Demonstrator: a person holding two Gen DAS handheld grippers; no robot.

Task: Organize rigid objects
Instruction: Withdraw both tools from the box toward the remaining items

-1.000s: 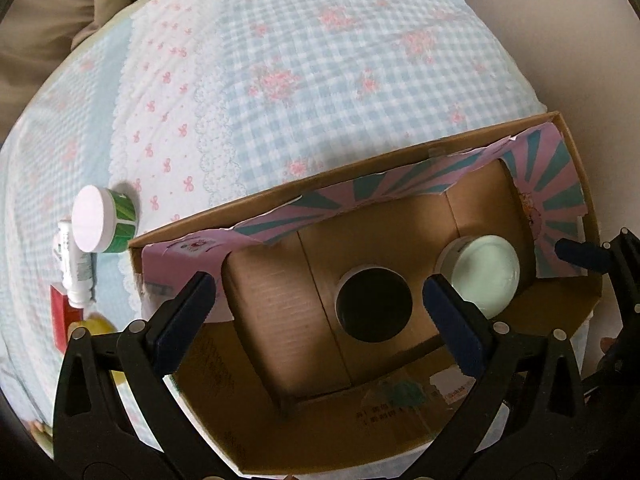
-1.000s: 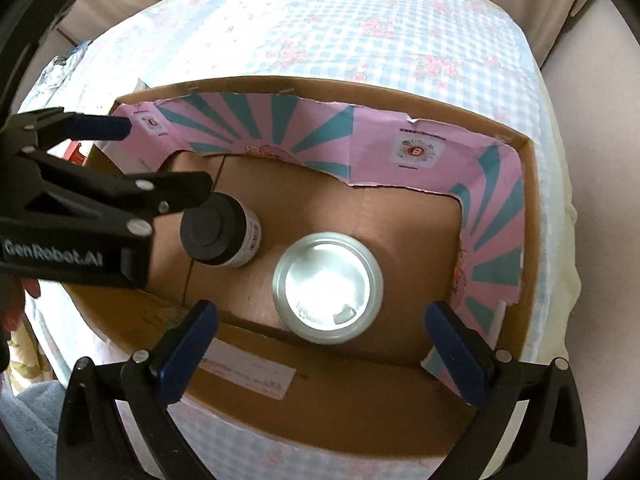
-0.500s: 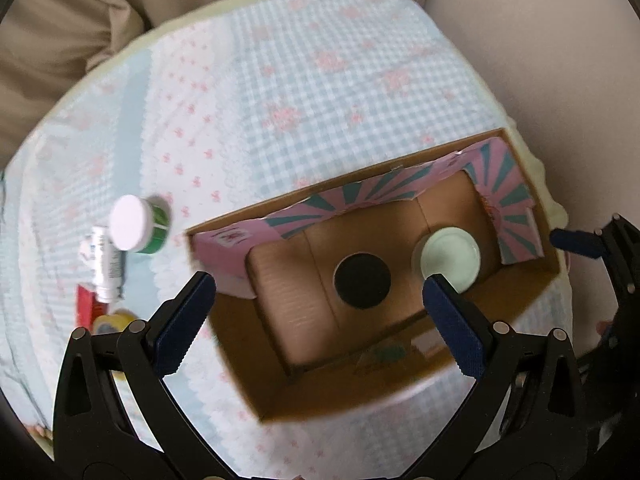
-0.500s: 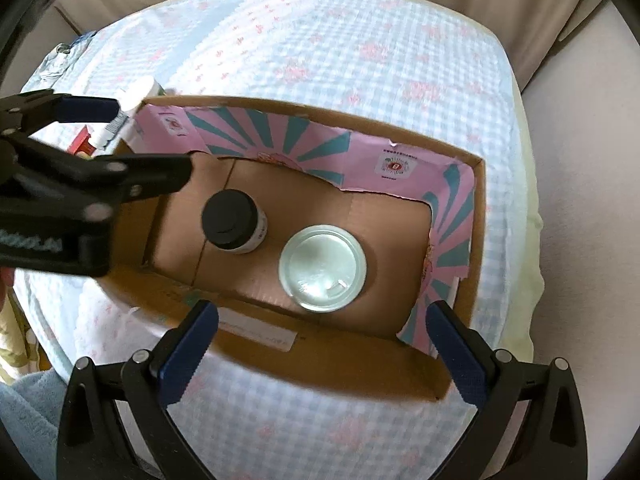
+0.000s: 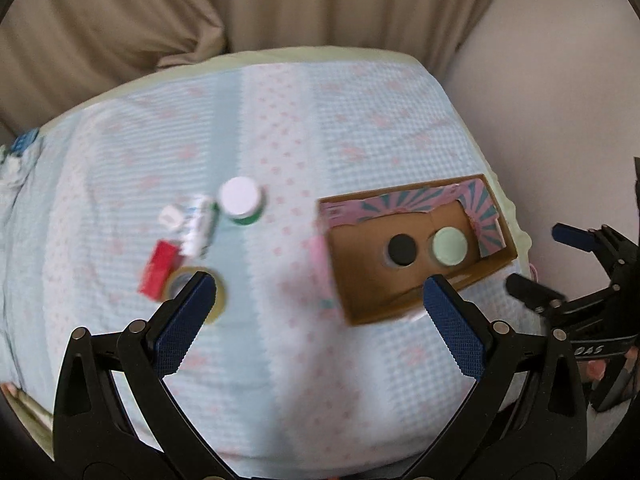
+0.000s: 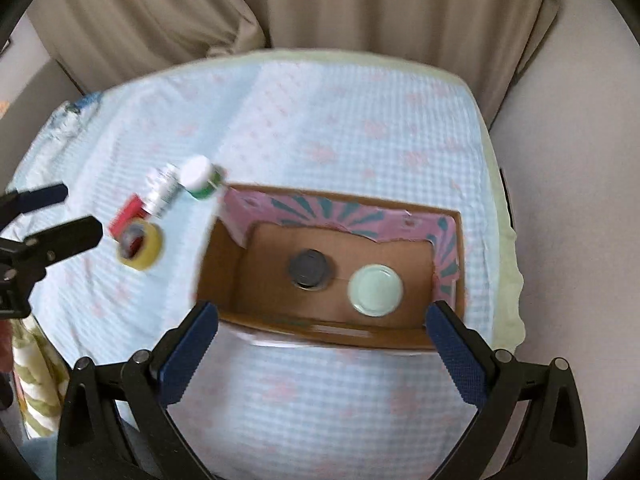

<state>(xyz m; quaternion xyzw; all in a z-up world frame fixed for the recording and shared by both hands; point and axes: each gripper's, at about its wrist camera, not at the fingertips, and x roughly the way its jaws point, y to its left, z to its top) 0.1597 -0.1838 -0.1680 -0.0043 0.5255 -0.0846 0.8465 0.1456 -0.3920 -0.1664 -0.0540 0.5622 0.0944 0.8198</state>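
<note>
I've pulled both grippers up and back from the cardboard box (image 6: 224, 280), so my left gripper (image 5: 316, 312), jaws apart and empty, now faces the red box (image 5: 158, 266), tape roll (image 5: 200, 292), white bottle (image 5: 196, 224) and green jar (image 5: 242, 206) on the cloth. Inside the box stand the black-lidded jar (image 6: 309, 269) and pale-lidded jar (image 6: 375, 290), two pieces stowed and four left. My right gripper (image 6: 322, 348) hangs open over its near wall; blur leaves no label readable.

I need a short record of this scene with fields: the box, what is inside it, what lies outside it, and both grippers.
box: open cardboard box with pink-teal lining
inside: black-lidded jar; pale green round lid
outside: yellow tape roll, red box, white tube, white-capped green jar
left gripper: open, empty
right gripper: open, empty
</note>
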